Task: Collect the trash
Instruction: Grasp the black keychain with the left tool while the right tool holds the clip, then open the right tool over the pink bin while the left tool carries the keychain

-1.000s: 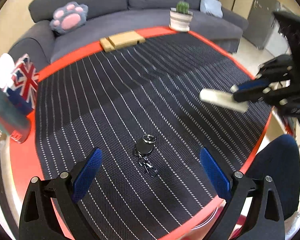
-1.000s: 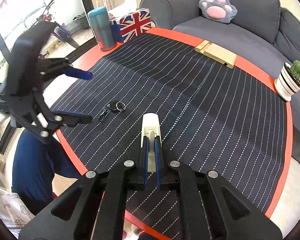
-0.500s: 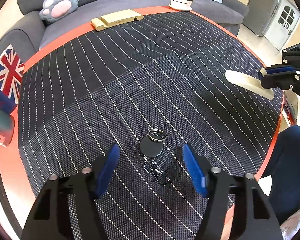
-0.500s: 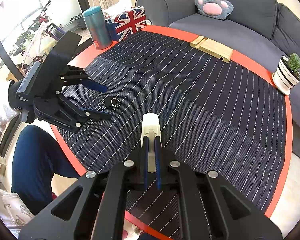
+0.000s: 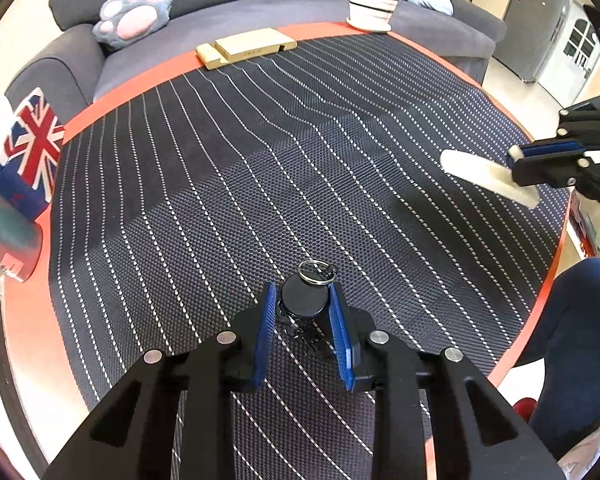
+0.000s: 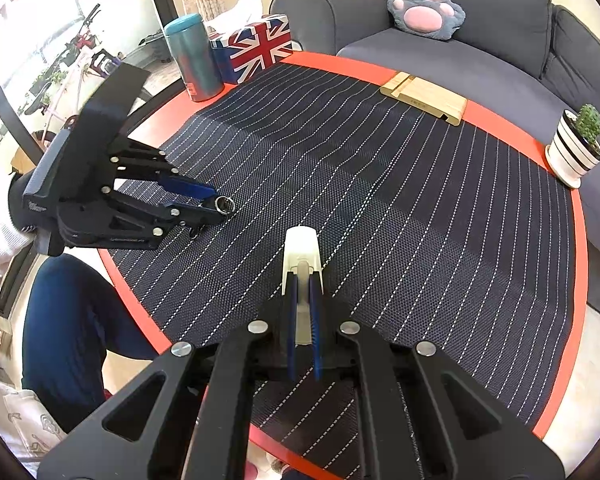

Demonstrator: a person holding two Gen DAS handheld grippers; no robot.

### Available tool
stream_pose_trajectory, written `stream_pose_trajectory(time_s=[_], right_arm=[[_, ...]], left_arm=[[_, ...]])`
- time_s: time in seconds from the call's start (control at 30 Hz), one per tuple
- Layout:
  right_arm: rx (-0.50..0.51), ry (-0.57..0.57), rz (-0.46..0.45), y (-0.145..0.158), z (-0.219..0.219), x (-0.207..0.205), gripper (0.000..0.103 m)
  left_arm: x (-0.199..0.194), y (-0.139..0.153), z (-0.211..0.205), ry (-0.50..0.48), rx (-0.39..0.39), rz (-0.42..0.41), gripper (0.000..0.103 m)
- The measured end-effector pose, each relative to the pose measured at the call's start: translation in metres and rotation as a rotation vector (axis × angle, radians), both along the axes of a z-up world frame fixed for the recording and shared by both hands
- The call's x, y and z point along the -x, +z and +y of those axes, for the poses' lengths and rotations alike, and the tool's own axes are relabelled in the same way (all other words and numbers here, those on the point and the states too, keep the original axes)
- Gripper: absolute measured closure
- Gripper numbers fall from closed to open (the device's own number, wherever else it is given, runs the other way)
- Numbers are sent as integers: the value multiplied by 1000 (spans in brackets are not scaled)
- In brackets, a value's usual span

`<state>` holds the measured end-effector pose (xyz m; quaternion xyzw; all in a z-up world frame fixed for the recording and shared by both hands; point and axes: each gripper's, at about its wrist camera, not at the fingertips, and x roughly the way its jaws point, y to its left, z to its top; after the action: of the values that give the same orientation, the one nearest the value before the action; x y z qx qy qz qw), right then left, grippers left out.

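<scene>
Black plastic and bright metal make up the small key reel (image 5: 303, 300) that is being clamped between the blue pads of the left gripper (image 5: 302, 304); the jaws are closed against the sides of its round disc, and the reel appears to rest on the mat (image 5: 260, 168), though contact cannot be confirmed. A steel split ring (image 5: 317, 271) juts out just beyond the fingertips, and a dark clip trails behind the disc, partly hidden. The reel lies near the mat's edge closest to the person.

A pale, smooth plastic piece (image 6: 302, 264), flat with a rounded end, is gripped tightly by the right gripper (image 6: 302, 280), whose jaws are clenched on it, and is held above the mat, towards its near edge.

The mat is a coarse woven weave, dark with dotted white stripes, laid on a round red table (image 5: 132, 84). No bin or bag can be seen in either view.

The task is judged to be midway: one item is already held, a second is just being seized, and neither has yet been dropped anywhere. The wooden block (image 5: 246, 48), potted plant (image 5: 373, 6), flag-printed box (image 6: 252, 46) and teal flask (image 6: 192, 58) at the mat's far edge appear to be furnishings rather than litter.
</scene>
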<state>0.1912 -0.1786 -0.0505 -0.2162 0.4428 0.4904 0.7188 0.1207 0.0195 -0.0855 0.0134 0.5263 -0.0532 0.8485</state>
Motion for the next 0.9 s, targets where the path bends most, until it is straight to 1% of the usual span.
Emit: stream_pose_trajectory(time_s=[0.1, 0.3, 0.53, 0.7, 0.9], right_arm=[[-19, -9, -1, 2, -3, 5, 97], [-39, -15, -33, 10, -13, 28, 97], [-81, -22, -72, 28, -38, 60, 97], [-112, -13, -87, 37, -55, 88, 97], [-134, 7, -88, 40, -73, 121, 97]], left_arm=[[7, 8, -3, 11, 4, -26, 76], [31, 34, -13, 36, 3, -92, 76], [67, 67, -33, 37, 7, -180, 76], [93, 80, -47, 38, 15, -224, 76], [124, 86, -63, 33, 29, -259, 76]])
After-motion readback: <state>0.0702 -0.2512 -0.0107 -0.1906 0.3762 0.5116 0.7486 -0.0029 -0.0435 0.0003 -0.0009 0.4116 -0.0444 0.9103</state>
